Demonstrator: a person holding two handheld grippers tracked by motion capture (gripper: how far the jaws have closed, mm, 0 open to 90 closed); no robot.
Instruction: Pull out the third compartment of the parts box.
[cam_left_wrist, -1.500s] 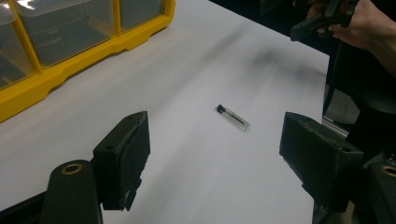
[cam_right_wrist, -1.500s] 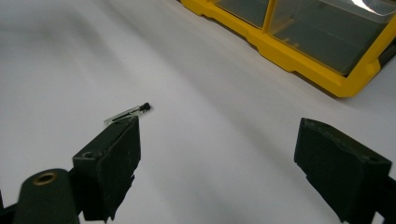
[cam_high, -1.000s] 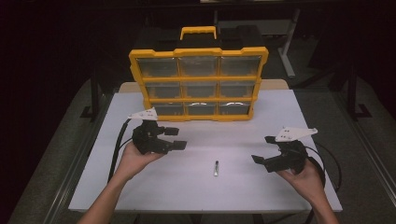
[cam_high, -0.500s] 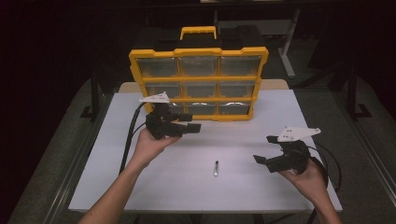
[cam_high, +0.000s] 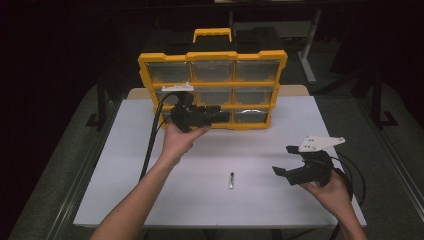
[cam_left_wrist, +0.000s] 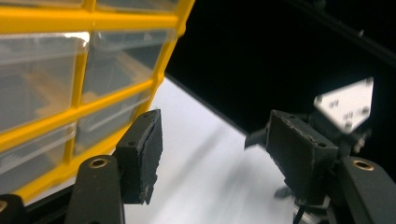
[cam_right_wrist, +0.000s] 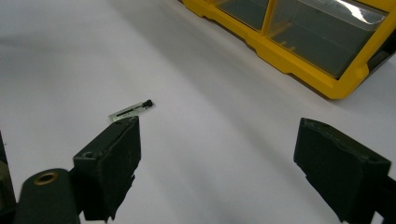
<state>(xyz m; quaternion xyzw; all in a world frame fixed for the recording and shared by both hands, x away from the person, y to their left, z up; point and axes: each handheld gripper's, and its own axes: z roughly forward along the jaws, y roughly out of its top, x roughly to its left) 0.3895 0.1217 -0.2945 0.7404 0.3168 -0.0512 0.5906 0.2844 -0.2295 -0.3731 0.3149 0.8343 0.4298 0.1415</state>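
Note:
A yellow organizer (cam_high: 213, 55) with clear drawers stands upright at the back of the white table (cam_high: 125, 165). My left gripper (cam_high: 220, 114) hovers right in front of its bottom row of drawers, pointing right. Its jaws have just been closing and are open, with nothing between them. From the left gripper view, the left gripper (cam_left_wrist: 215, 135) has the organizer (cam_left_wrist: 84, 93) close on its left. My right gripper (cam_high: 281, 160) is wide open above the table's right front. A small dark screw (cam_high: 231, 180) lies on the table between the hands. It shows beyond the left jaw of the right gripper (cam_right_wrist: 219, 140) as the screw (cam_right_wrist: 133, 110).
The organizer's black carry handle frame with a yellow grip (cam_high: 213, 34) rises behind it. Cables (cam_high: 150, 140) trail from the left gripper down the table's left side. Dark floor and table legs surround the table. The organizer's corner (cam_right_wrist: 336, 88) is ahead of the right gripper.
The left hand moved away from me and to the right, up to the organizer's lower drawers, and its jaws narrowed a little. The right hand and the screw stayed put.

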